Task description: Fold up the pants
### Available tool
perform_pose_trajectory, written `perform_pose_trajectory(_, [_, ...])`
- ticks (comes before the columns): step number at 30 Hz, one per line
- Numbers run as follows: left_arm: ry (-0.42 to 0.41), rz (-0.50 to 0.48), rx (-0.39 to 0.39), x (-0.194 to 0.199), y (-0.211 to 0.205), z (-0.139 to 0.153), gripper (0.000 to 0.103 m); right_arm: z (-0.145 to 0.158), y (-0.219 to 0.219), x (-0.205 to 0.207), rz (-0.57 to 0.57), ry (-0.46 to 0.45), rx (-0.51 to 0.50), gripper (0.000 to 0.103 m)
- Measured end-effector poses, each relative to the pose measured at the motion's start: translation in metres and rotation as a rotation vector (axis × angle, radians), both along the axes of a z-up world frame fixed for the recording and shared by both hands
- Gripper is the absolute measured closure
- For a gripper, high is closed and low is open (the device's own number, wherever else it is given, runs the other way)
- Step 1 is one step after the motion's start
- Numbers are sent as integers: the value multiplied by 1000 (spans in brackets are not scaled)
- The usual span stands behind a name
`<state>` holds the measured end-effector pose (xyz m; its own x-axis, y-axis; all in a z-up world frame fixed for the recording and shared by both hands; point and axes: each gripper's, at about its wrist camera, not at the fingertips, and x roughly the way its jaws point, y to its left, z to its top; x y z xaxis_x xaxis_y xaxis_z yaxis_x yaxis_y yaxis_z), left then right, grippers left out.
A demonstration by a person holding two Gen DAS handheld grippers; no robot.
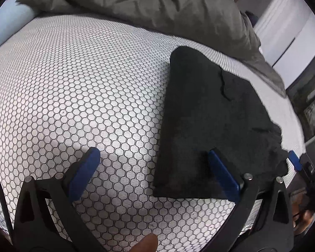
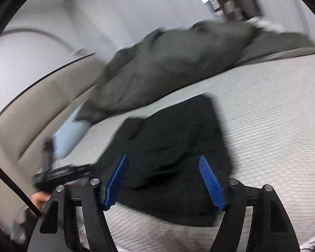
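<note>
The black pants (image 1: 212, 113) lie folded into a compact stack on the bed's honeycomb-patterned sheet (image 1: 73, 84), at the right in the left wrist view. My left gripper (image 1: 154, 157) is open just above the sheet; its right pad hangs over the pants' near left corner and its left pad over bare sheet. In the blurred right wrist view the pants (image 2: 174, 147) lie straight ahead. My right gripper (image 2: 163, 166) stands open over their near edge, with no cloth pinched between its blue pads.
A rumpled olive-grey duvet (image 1: 157, 6) is heaped across the far side of the bed, also seen as the duvet (image 2: 168, 67). A light blue pillow (image 2: 69, 136) lies by the beige headboard (image 2: 52, 105). The bed's edge and a dark floor (image 1: 313, 109) run along the right.
</note>
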<state>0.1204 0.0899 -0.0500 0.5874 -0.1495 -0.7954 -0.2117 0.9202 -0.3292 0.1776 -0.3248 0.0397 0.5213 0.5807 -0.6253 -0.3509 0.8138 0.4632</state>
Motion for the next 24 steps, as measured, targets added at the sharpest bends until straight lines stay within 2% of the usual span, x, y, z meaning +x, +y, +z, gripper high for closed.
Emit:
perform_pose_trajectory(1, [4,-2,10,1,-2,-1,1,-5,8,2,5,22,2,31])
perform_pose_trajectory(2, [9,-5,14,3,-3,-3,1,-17,14,11,10,94,10,31])
perform_pose_trajectory(4, [16,-5,10,4,-3,-6,1,-36,17,30,-16,188,59,40])
perform_pose_trajectory(5, [17,-5,6,6,-2,-7,1,-46,17,39,-59,236,70,50])
perform_pose_trajectory(6, [17,-5,2,7,-1,-8,1,-49,14,44,-84,251,82,64])
perform_pose_trajectory(7, [16,-3,-2,7,0,-8,1,-53,14,47,-101,256,94,70])
perform_pose_trajectory(8, [16,1,-8,7,1,-8,1,-50,12,47,-111,243,99,85])
perform_pose_trajectory(9, [14,3,-15,6,2,-8,1,-45,11,45,-113,227,95,90])
perform_pose_trajectory(11, [11,9,-32,6,5,-8,1,-29,9,37,-85,174,105,92])
perform_pose_trajectory(14, [-4,9,-44,1,7,-3,1,2,13,11,-45,57,64,92])
perform_pose_trajectory(15, [-8,9,-42,-1,8,-2,1,7,11,6,-44,50,62,92])
perform_pose_trajectory(18, [-5,9,-41,-4,8,-2,1,-4,15,1,-59,68,-24,92])
perform_pose_trajectory(19, [-2,12,-40,-5,8,-2,1,-19,16,5,-74,107,-92,92])
perform_pose_trajectory(22, [5,16,-40,-11,11,-2,1,-38,14,8,-80,175,-141,92])
perform_pose_trajectory(23, [5,16,-40,-11,11,-2,1,-35,16,7,-70,164,-147,90])
perform_pose_trajectory(24, [5,16,-41,-11,11,-2,1,-32,17,8,-63,151,-151,83])
